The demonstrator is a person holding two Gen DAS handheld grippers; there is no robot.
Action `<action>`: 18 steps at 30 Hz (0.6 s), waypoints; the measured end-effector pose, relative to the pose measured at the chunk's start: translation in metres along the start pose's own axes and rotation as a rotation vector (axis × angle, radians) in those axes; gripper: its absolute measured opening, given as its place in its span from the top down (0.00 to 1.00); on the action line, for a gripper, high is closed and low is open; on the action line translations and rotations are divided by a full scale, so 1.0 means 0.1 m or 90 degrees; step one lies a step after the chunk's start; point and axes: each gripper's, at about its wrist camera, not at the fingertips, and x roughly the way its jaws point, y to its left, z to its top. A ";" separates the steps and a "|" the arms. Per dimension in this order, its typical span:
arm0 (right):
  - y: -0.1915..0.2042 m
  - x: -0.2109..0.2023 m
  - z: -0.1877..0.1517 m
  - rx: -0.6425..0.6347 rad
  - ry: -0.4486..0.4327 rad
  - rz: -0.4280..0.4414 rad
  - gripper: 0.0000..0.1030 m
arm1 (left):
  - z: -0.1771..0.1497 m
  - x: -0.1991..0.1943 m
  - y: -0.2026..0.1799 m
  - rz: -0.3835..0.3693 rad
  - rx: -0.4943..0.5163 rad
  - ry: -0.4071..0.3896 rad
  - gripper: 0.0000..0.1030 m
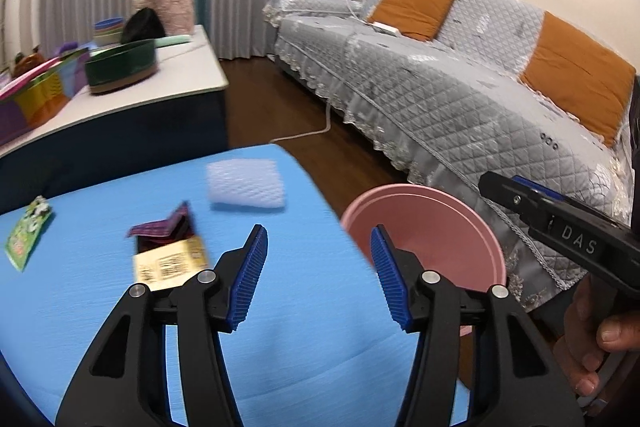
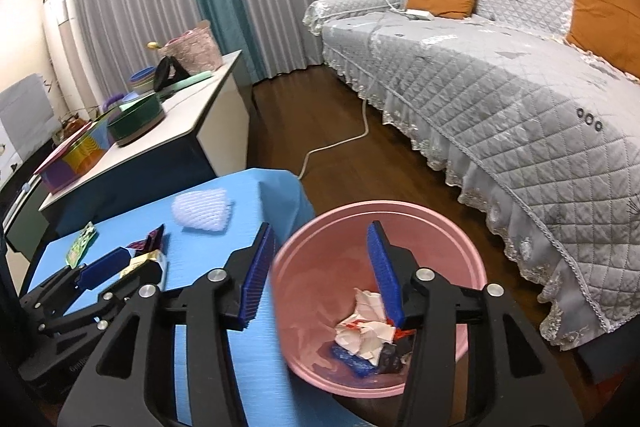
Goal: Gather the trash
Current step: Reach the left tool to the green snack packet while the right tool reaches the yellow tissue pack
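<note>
**Trash on the blue table, pink bin beside it**

Trash already lies in the bottom of the pink bin [image 2: 378, 301]: crumpled white paper [image 2: 366, 331] and dark and blue wrappers, seen through my right gripper [image 2: 320, 269], whose jaws stand apart with nothing between them. The bin sits on the wooden floor just right of the blue table [image 1: 280, 347].

My left gripper [image 1: 320, 273] hangs over the table's near right edge, jaws apart and empty too. A hand [image 1: 600, 347] holds the right tool at that view's right edge.

Further out on the table I see a yellowish barcoded wrapper [image 1: 172, 263] touching a dark purple one [image 1: 164, 227], a green packet [image 1: 28, 235] at the left, and a white foam net [image 1: 246, 185] near the far edge.

Beyond, a white desk [image 1: 180, 75] stands at the left, a quilted grey sofa [image 1: 440, 87] with orange cushions at the right.
</note>
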 end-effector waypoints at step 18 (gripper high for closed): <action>1.41 0.39 -0.31 -0.125 0.042 0.101 0.32 | -0.33 -0.40 1.72 0.196 -0.166 -0.019 0.51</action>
